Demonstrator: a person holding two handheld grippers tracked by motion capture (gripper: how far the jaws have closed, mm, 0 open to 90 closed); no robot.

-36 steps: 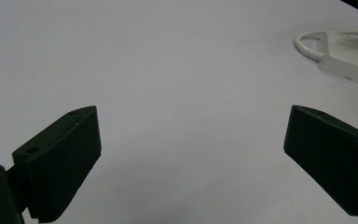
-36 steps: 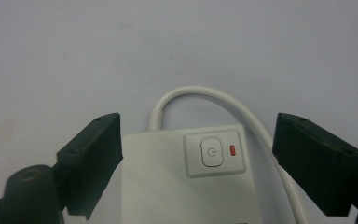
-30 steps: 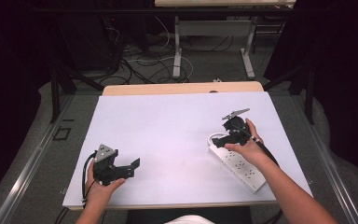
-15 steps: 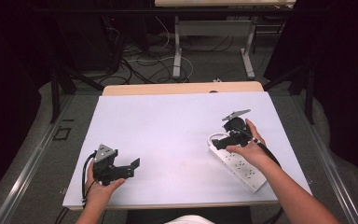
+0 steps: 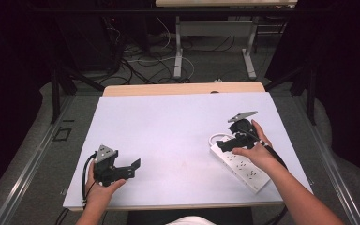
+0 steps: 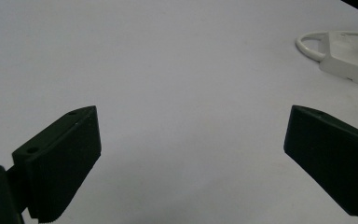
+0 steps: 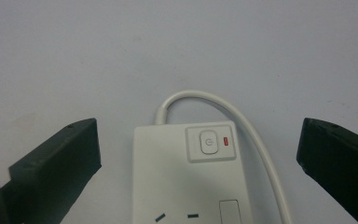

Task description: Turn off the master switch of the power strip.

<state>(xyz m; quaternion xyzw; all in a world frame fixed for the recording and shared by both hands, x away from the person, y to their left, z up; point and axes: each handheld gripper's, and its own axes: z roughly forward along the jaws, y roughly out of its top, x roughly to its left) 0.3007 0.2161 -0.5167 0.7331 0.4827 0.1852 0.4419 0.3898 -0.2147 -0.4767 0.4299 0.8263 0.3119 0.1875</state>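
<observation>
A white power strip (image 5: 243, 168) lies slantwise on the right side of the white tabletop (image 5: 168, 122). My right gripper (image 5: 226, 142) hovers at its far end, jaws open. In the right gripper view the right gripper (image 7: 200, 129) is open, its jaws on either side of the power strip (image 7: 186, 186). That end carries a switch button (image 7: 208, 143), a red indicator light (image 7: 227, 141) and a looping white cable (image 7: 205, 95). My left gripper (image 5: 134, 168) rests near the front left edge, open and holding nothing. In the left gripper view the left gripper (image 6: 193, 119) faces bare table, with the power strip (image 6: 352, 70) far off.
A wooden strip (image 5: 183, 88) borders the table's far edge. Beyond it, cables (image 5: 145, 56) and metal legs (image 5: 178, 47) stand on the floor. The person's forearms come in from the bottom edge.
The right hand and gripper have shifted slightly at the power strip's switch end. The left gripper has stayed still.
</observation>
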